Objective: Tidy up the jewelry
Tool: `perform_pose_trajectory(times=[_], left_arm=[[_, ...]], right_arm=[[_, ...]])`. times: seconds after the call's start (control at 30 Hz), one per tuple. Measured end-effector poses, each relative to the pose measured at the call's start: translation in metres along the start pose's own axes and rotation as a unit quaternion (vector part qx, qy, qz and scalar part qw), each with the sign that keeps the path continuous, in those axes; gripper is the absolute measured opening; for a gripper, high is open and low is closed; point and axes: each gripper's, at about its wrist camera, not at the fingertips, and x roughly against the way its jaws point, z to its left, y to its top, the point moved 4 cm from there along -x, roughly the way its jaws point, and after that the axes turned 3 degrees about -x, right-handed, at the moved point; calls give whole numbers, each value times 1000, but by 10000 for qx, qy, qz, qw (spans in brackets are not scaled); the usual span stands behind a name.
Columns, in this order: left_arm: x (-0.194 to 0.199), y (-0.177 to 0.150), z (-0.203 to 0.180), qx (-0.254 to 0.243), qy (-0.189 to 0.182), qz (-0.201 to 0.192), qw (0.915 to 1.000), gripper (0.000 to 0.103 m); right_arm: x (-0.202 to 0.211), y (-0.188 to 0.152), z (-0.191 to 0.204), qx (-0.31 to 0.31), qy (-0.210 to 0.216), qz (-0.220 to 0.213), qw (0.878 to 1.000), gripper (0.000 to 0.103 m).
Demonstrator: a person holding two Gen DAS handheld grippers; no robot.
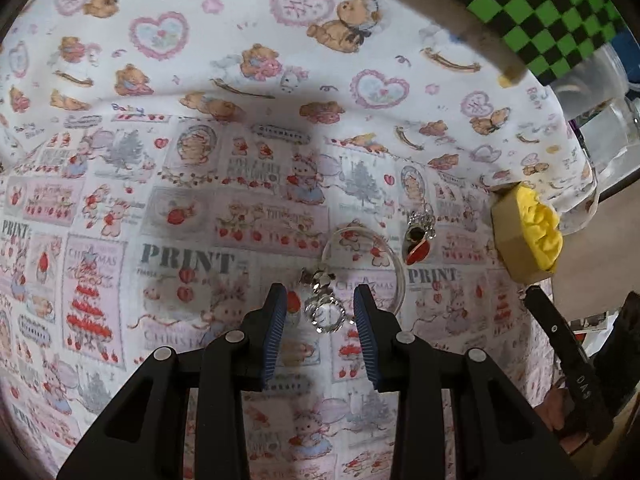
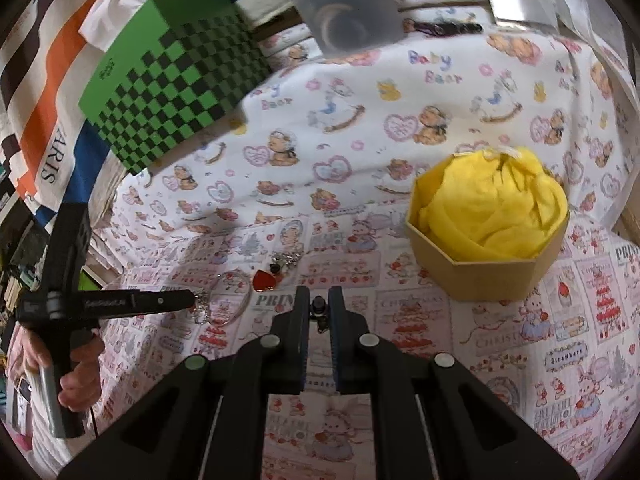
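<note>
Two hand-held grippers were over the bench, which was covered by a white cloth printed with bears, hearts and strawberries (image 1: 200, 80). My left hand-held gripper (image 1: 320, 288) pointed steeply down with its blue pads (image 1: 280, 312) standing apart, released. A faceted clear crystal ring charm (image 1: 328, 314) lay on the cloth between them, and I saw a gap on each side of it, so nothing was gripped. Just beyond that charm lay a thin clear plastic bangle (image 1: 362, 264), and just beside the bangle, towards the bench's right edge, lay a red enamel heart pendant on a silvery chain (image 1: 418, 248).

My right hand-held gripper (image 2: 319, 290) was clenched on a small dark trinket (image 2: 319, 305), too small for me to identify, with a tiny piece dangling under it. From that wrist I saw the heart pendant just ahead of the fingertips.

A tan octagonal cardboard box stuffed with yellow fabric (image 2: 488, 236) stood close to the bench's right edge, well apart from the jewellery. A green and black chequered box (image 2: 176, 80) and a clear plastic cup (image 2: 344, 8) were at the far edge. A person's hand (image 2: 80, 368) gripped the left tool's handle.
</note>
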Motion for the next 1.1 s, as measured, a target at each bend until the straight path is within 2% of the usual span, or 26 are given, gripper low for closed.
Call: perform_pose_trajectory(times=[0.1,0.4,0.5,0.77,0.97,1.1], left_arm=[[0,6,-2,-53,85,-31,9999,32],[-12,7,-4,4,70,102,9999,8],[-4,6,-6,25,-84,56,9999,8],[47,5,-17,-197,-61,-450,9988,8],[83,8,-50,-492,-220,-875,9947,8],[96,16,-93,-855,-645,-1124,9879,8]], right_arm=[[4,1,-4,-24,-32,-53,10000,8],[6,3,-10,-93,-46,-51,9999,8],[10,4,-12,-124,-56,-100,9999,8],[21,12,-19,-217,17,-309,9993,8],[55,29,-15,-22,288,-873,9958,8],[89,51,-25,-185,403,-1329,9901,8]])
